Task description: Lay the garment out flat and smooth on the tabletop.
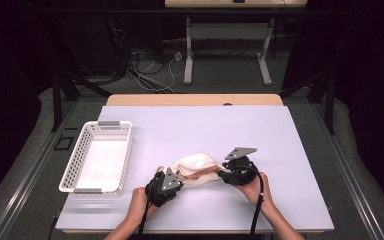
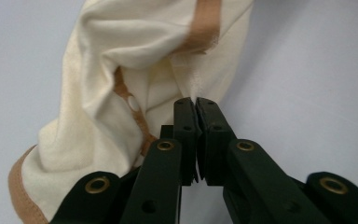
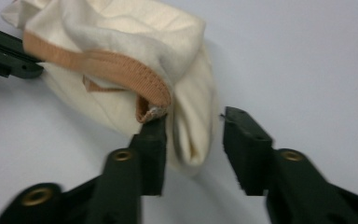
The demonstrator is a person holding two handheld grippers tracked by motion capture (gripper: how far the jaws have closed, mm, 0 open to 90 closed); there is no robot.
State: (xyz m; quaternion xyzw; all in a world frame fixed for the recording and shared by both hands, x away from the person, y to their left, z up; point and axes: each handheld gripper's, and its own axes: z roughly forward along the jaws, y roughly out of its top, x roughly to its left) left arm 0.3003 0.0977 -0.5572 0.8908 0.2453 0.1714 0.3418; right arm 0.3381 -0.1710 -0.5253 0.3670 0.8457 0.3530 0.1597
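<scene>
A cream garment [image 1: 196,166] with tan trim lies bunched on the white table top [image 1: 205,130], near the front, between my two grippers. My left gripper [image 1: 176,177] meets it from the left. In the left gripper view its jaws [image 2: 196,101] are pressed together on a thin fold of the cream fabric [image 2: 121,56]. My right gripper [image 1: 221,174] comes in from the right. In the right gripper view its jaws [image 3: 193,126] stand apart with a hanging fold of the garment [image 3: 121,56] between them. The left fingertip [image 3: 151,133] touches the tan band; the right one is clear of the cloth.
A white slotted basket [image 1: 114,131] stands on the left side of the table, nothing in it. The left gripper's black jaw [image 3: 9,58] shows at the upper left of the right gripper view. Dark floor, cables and another table's legs lie beyond the far edge.
</scene>
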